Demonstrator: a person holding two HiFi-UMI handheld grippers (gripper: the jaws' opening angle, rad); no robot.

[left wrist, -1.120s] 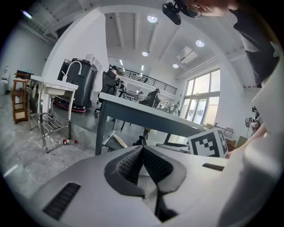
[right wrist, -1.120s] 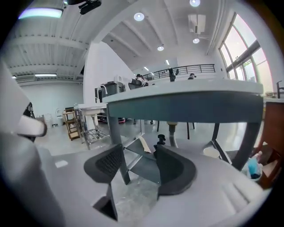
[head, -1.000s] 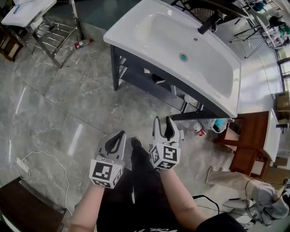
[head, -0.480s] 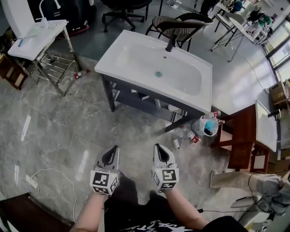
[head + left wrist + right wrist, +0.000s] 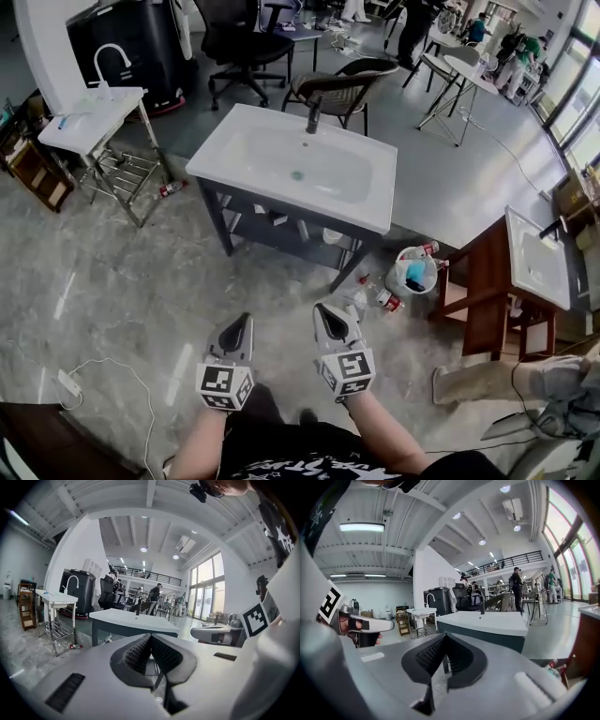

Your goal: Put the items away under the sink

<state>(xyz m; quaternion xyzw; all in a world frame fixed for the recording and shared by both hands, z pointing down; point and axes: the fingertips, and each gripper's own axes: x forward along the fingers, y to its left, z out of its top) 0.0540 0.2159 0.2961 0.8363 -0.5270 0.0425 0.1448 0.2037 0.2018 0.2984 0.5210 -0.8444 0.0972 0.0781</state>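
Both hand-held grippers, left [image 5: 242, 323] and right [image 5: 326, 314], were shut with nothing between the jaws, well apart from the sink [image 5: 291, 164]. Small things sat on the shelf [image 5: 281, 234] under it. A bottle [image 5: 385, 301] lay on the floor beside the sink's leg, its long axis slanting, its cap end unclear. I judge this either a gap between carries or the end.

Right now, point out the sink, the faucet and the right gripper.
sink [image 5: 281, 189], head view, front rim.
faucet [image 5: 313, 112], head view, dark upright body.
right gripper [image 5: 328, 309], head view, between its shut fingertips.
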